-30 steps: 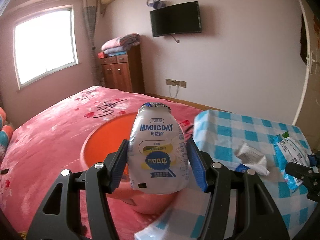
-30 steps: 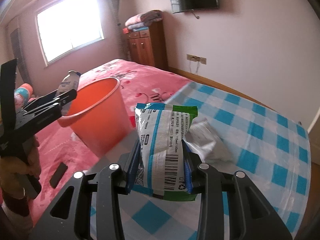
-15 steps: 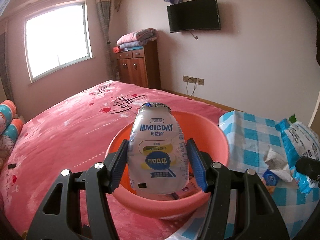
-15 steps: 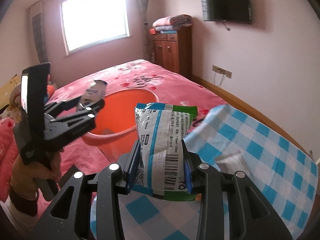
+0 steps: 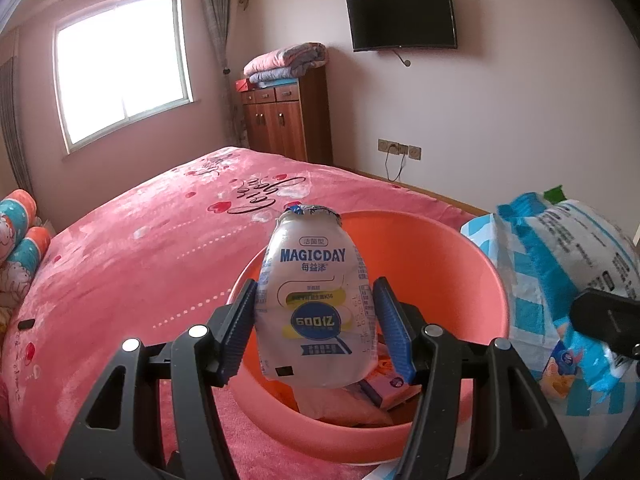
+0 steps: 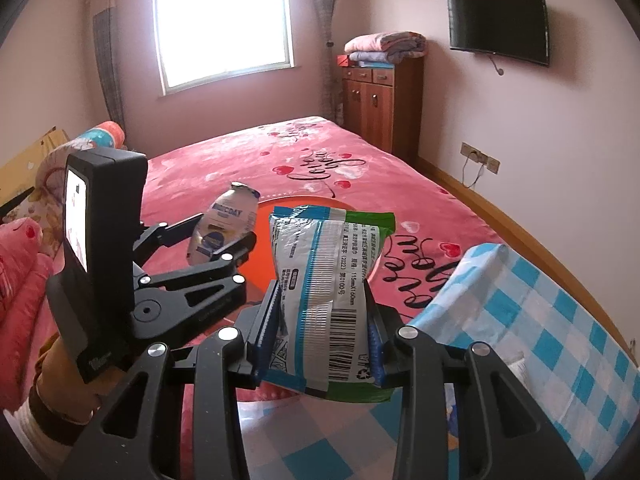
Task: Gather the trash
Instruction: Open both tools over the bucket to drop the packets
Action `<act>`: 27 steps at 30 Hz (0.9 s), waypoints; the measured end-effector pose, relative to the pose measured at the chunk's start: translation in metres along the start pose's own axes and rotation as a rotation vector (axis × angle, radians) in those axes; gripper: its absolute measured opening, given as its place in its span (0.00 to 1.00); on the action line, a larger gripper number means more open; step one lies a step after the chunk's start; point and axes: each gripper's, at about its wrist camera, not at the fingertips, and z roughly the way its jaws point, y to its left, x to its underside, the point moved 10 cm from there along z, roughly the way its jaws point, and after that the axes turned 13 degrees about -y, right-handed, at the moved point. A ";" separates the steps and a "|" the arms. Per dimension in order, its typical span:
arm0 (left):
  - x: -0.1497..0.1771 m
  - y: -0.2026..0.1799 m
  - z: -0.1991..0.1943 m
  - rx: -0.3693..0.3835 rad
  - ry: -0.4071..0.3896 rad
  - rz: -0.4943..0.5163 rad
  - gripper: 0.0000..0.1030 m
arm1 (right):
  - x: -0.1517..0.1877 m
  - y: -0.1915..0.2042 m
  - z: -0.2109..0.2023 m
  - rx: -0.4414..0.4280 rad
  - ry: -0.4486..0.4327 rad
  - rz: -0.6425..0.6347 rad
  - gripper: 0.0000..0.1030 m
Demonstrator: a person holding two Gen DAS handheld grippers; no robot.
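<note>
We see a bright window (image 5: 120,68) in pale pink walls, a wooden cabinet (image 5: 286,120) topped with folded blankets (image 5: 284,62), a wall-mounted television (image 5: 402,16), and a pink-covered bed (image 5: 140,248).

Left gripper (image 5: 316,322): black triangular cut-out frame, silver screws, blue ribbed fingers (image 5: 390,330); right gripper (image 6: 322,334) alike; lit white screen on left unit; brown cuff at wrist.

A white bottle (image 5: 316,304) with blue lettering is seen between the left gripper's (image 5: 316,328) blue pads, an orange basin (image 5: 448,264) behind it, a blue-and-white checked cloth (image 6: 540,332) to the right.
</note>
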 end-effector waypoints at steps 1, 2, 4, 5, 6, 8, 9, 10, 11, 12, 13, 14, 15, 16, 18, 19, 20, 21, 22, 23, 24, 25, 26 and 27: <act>0.001 -0.001 0.002 0.000 0.003 0.000 0.58 | 0.000 0.001 0.003 -0.001 0.003 -0.003 0.38; 0.001 -0.001 0.004 -0.001 0.006 0.000 0.58 | 0.000 0.002 0.005 -0.002 0.006 -0.004 0.38; 0.003 -0.002 0.008 -0.003 0.015 -0.002 0.58 | -0.001 0.003 0.012 -0.006 0.011 -0.005 0.38; 0.005 -0.001 0.010 -0.004 0.019 -0.003 0.58 | -0.001 0.003 0.014 -0.006 0.012 -0.007 0.38; 0.005 0.000 0.011 -0.005 0.023 -0.004 0.58 | -0.001 0.004 0.019 -0.005 0.015 -0.011 0.38; 0.006 0.000 0.015 -0.004 0.032 -0.004 0.58 | -0.002 0.004 0.026 -0.006 0.021 -0.010 0.38; 0.007 -0.002 0.017 -0.003 0.038 -0.003 0.58 | -0.002 0.004 0.029 -0.006 0.023 -0.008 0.38; 0.008 -0.002 0.019 -0.002 0.043 0.000 0.58 | -0.002 0.003 0.032 -0.006 0.025 -0.008 0.38; 0.009 -0.002 0.021 -0.002 0.047 0.002 0.58 | -0.002 0.004 0.036 -0.008 0.029 -0.012 0.38; 0.011 -0.002 0.023 -0.004 0.054 0.004 0.58 | -0.002 0.005 0.041 -0.014 0.031 -0.016 0.39; 0.012 -0.002 0.026 -0.007 0.063 0.004 0.58 | -0.002 0.004 0.045 -0.012 0.024 -0.016 0.41; 0.013 -0.002 0.030 -0.011 0.072 0.002 0.59 | -0.001 0.001 0.048 0.000 0.022 -0.012 0.50; 0.014 -0.002 0.031 -0.014 0.079 0.000 0.60 | -0.001 -0.002 0.049 0.004 0.021 0.000 0.56; 0.016 -0.001 0.034 -0.020 0.087 0.000 0.65 | -0.001 -0.004 0.049 0.002 0.016 0.013 0.64; 0.019 0.001 0.036 -0.034 0.092 0.006 0.74 | -0.003 -0.010 0.044 0.000 -0.008 0.048 0.71; 0.020 0.001 0.037 -0.040 0.093 0.014 0.76 | -0.003 -0.013 0.041 0.010 -0.017 0.054 0.75; 0.021 0.001 0.037 -0.042 0.094 0.019 0.76 | -0.003 -0.018 0.038 0.024 -0.027 0.059 0.78; 0.021 0.000 0.038 -0.041 0.093 0.026 0.78 | -0.003 -0.021 0.035 0.033 -0.033 0.063 0.80; 0.021 -0.001 0.038 -0.046 0.092 0.034 0.82 | -0.003 -0.026 0.032 0.046 -0.040 0.072 0.81; 0.022 -0.002 0.039 -0.054 0.095 0.042 0.83 | -0.002 -0.031 0.028 0.057 -0.046 0.080 0.82; 0.022 -0.002 0.038 -0.056 0.093 0.045 0.84 | -0.001 -0.034 0.026 0.065 -0.050 0.087 0.82; 0.022 -0.003 0.038 -0.056 0.092 0.047 0.84 | 0.000 -0.038 0.023 0.075 -0.055 0.097 0.85; 0.023 -0.004 0.037 -0.057 0.091 0.047 0.84 | 0.002 -0.043 0.019 0.086 -0.061 0.113 0.87; 0.022 -0.005 0.036 -0.059 0.089 0.049 0.84 | 0.003 -0.047 0.016 0.090 -0.063 0.123 0.87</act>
